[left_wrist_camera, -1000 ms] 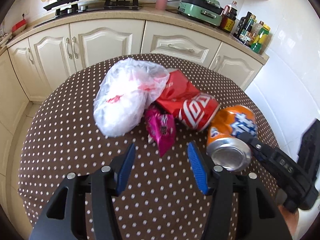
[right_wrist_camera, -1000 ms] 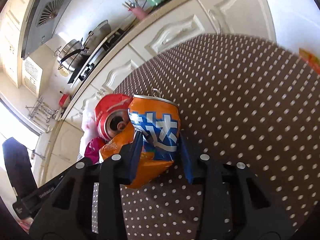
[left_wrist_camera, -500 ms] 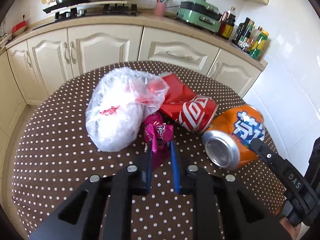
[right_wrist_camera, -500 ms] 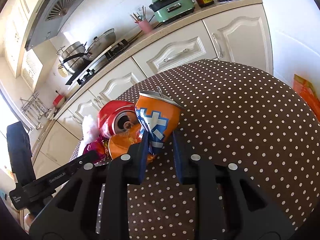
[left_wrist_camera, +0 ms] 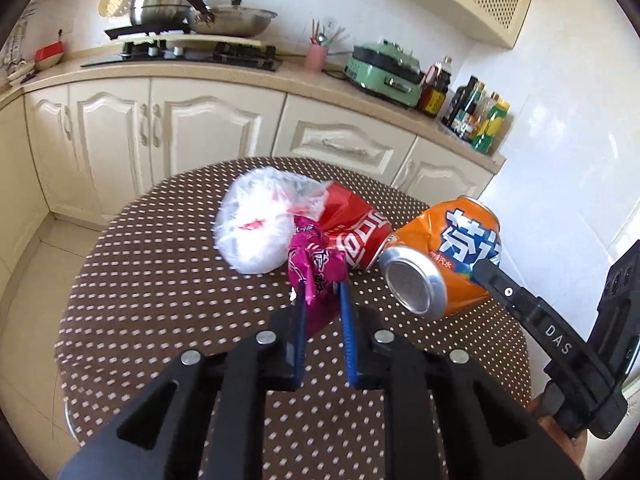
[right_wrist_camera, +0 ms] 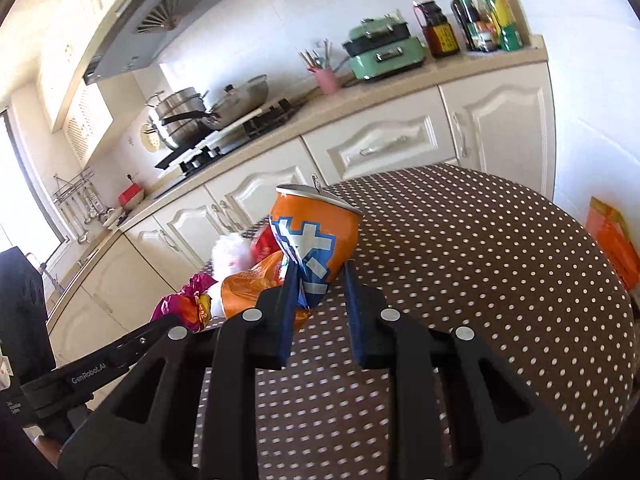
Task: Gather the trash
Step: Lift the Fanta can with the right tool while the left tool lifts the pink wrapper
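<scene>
My left gripper (left_wrist_camera: pixel 321 294) is shut on a crumpled pink wrapper (left_wrist_camera: pixel 316 268) and holds it above the dotted table (left_wrist_camera: pixel 160 300). My right gripper (right_wrist_camera: pixel 318 280) is shut on a dented orange can (right_wrist_camera: pixel 316 236), lifted off the table; the can also shows in the left wrist view (left_wrist_camera: pixel 444 256). A crushed red can (left_wrist_camera: pixel 356 236) and a white plastic bag (left_wrist_camera: pixel 260 228) lie on the table behind the wrapper. The pink wrapper also shows in the right wrist view (right_wrist_camera: pixel 186 306).
The round table's edge (right_wrist_camera: pixel 600 264) drops off to the right. White kitchen cabinets (left_wrist_camera: pixel 180 128) and a counter with a stove, pots and bottles (left_wrist_camera: pixel 480 116) stand behind. An orange packet (right_wrist_camera: pixel 612 244) is beyond the table's right edge.
My left gripper closed on the pink wrapper and lifted it. My right gripper raised the orange can higher off the table. Both cameras tilted up toward the kitchen.
</scene>
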Motion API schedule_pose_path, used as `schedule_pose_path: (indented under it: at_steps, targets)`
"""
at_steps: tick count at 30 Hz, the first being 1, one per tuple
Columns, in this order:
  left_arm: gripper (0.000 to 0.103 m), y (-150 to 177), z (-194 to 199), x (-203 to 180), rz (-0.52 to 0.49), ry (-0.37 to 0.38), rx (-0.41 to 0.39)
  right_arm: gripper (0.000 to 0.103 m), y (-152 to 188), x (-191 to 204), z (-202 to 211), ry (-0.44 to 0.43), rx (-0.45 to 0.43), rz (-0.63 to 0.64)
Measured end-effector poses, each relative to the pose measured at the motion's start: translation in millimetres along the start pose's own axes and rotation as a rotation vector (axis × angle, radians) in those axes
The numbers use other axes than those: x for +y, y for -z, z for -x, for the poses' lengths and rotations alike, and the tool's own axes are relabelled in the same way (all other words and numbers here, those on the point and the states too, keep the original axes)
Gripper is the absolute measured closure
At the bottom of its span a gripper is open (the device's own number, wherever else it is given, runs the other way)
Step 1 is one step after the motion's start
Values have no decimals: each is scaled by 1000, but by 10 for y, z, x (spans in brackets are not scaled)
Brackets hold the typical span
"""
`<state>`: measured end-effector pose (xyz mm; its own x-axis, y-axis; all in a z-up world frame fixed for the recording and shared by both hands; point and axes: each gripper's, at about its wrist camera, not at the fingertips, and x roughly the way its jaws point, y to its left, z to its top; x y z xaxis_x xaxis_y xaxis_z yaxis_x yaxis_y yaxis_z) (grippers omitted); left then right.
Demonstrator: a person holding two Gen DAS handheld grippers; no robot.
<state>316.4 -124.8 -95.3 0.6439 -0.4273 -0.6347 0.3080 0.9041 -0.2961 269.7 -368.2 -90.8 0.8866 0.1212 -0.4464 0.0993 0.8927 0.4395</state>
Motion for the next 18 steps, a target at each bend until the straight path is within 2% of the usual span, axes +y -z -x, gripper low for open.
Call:
schedule_pose_path:
  at_steps: [7, 14, 18]
  targets:
    - [89, 120, 547, 441, 64, -61, -77, 81, 119, 503, 103, -60, -2, 53]
    - [89, 301, 1182, 1170, 182, -180, -144, 81, 432, 1366, -27, -181, 53, 140]
    - [89, 445, 1522, 1659, 245, -249, -161, 81, 725, 1948, -181, -260, 110, 200]
